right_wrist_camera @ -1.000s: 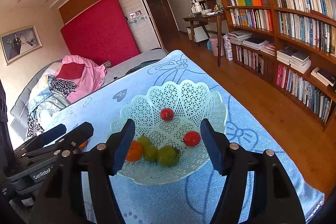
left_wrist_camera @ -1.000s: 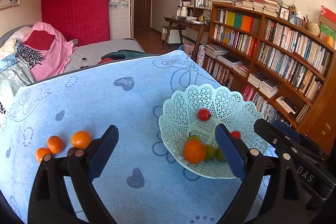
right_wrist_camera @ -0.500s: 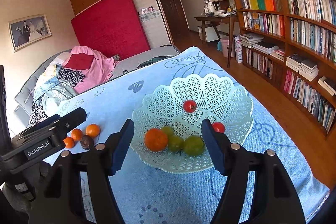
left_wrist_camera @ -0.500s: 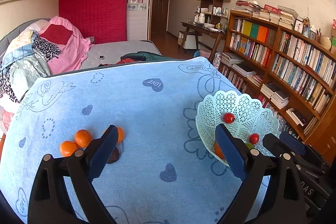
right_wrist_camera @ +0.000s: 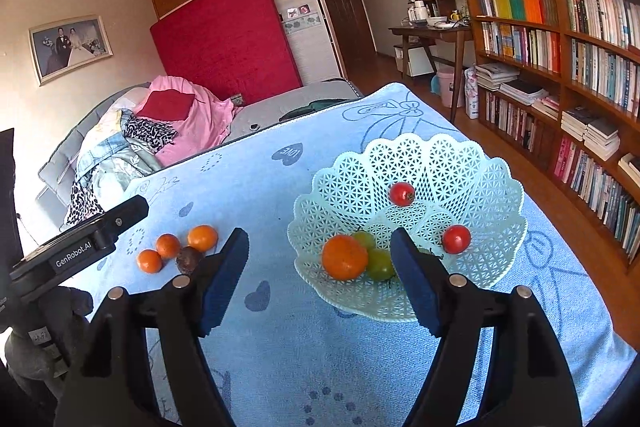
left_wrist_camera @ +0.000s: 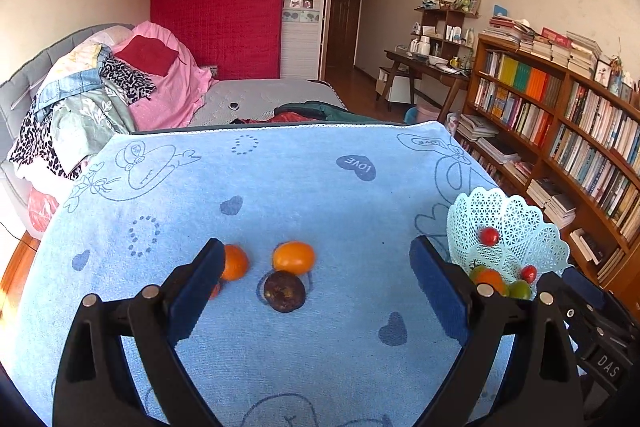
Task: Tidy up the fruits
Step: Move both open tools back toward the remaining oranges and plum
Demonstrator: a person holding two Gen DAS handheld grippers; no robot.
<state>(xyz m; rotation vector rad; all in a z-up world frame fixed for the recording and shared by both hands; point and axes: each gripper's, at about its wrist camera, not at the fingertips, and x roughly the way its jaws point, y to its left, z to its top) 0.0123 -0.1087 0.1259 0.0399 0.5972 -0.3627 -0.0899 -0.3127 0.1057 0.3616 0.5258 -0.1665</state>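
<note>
My left gripper (left_wrist_camera: 316,267) is open and empty above the blue cloth, with a dark brown fruit (left_wrist_camera: 284,291) and an orange (left_wrist_camera: 293,257) between its fingers. Another orange (left_wrist_camera: 235,261) sits by its left finger. The pale lattice basket (left_wrist_camera: 516,223) is at the right. My right gripper (right_wrist_camera: 320,255) is open and empty in front of the basket (right_wrist_camera: 440,163), which holds an orange (right_wrist_camera: 344,257), green fruits (right_wrist_camera: 378,263) and two red tomatoes (right_wrist_camera: 402,193). Three oranges (right_wrist_camera: 168,245) and the dark fruit (right_wrist_camera: 189,259) lie left of it.
A blue cloth (left_wrist_camera: 320,187) covers the table. A bed with piled clothes (left_wrist_camera: 120,87) lies beyond its far edge. Bookshelves (right_wrist_camera: 560,47) and wooden floor are to the right. The left gripper's body (right_wrist_camera: 80,247) shows at the left of the right wrist view.
My left gripper has swung left from the basket to over the loose fruits. My right gripper has shifted left, so the basket now sits further right in its view.
</note>
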